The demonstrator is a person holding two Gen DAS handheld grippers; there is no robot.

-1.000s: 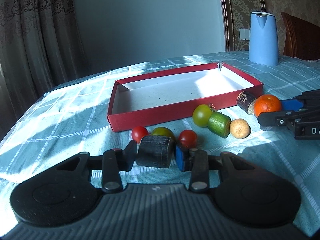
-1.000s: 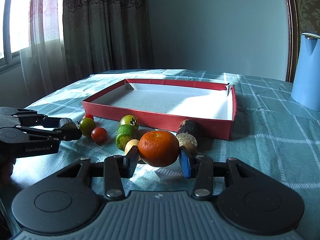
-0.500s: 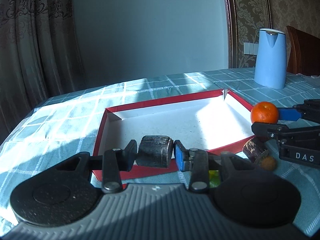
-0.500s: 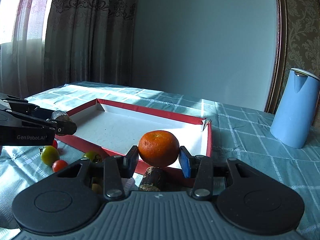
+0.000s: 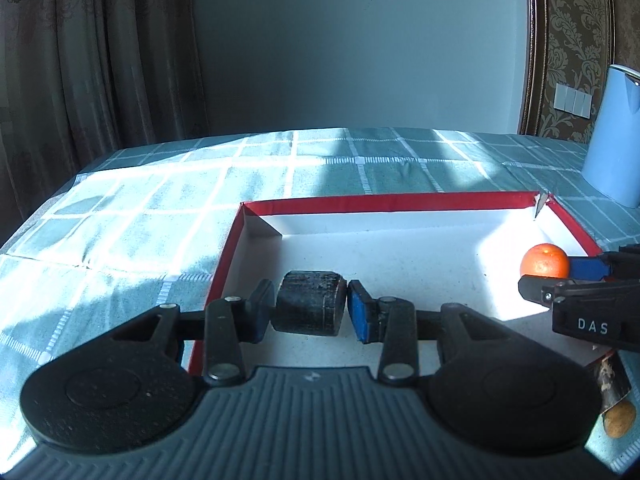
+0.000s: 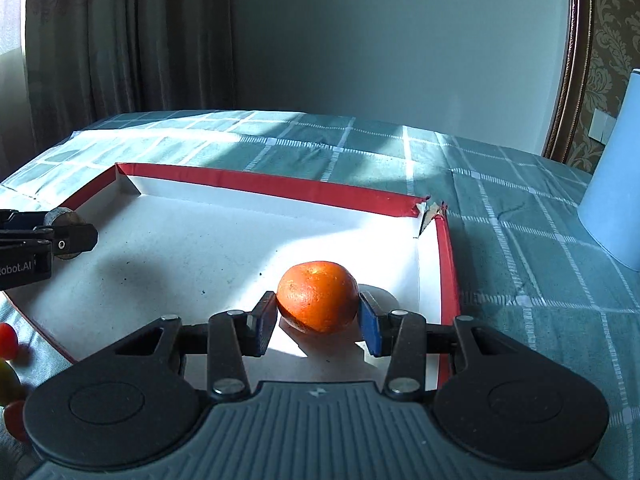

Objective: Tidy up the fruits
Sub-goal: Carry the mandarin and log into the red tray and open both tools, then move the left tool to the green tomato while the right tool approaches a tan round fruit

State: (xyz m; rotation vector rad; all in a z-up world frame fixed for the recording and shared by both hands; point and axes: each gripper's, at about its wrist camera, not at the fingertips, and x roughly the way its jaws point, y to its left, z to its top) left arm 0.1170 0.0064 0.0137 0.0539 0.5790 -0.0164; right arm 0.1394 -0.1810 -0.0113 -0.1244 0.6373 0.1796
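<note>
Setting down: I am lowering two pieces into the red tray [image 5: 404, 203] at once, one in each hand.
Left tongs [image 5: 310, 312]: the far pad looks to have a sliver of gap from the dark stubby cylinder [image 5: 310, 304], so I cannot tell whether it is gripped or just let go; it sits at center frame in the left wrist view, over the tray's near-left part.
Right tongs [image 6: 318, 322]: clenched on the orange [image 6: 318, 296], pads touching both sides; lower center of the right wrist view, near the tray's right wall, its underside seemingly on or just above the white floor.
Doing it well: I should get each piece resting on the floor before spreading the pads, since both shapes can roll; opening slowly and evenly keeps from nudging them.
Spacing: the two pieces are well apart, so my hands should not collide.
Watch: the torn far-right corner [image 6: 428, 210] of the tray is flimsy, so I should lift straight up, clear of the wall.
Left over: small red fruits [image 6: 8, 340] wait on the counter [image 6: 520, 280] at the lower left edge of the right wrist view.
</note>
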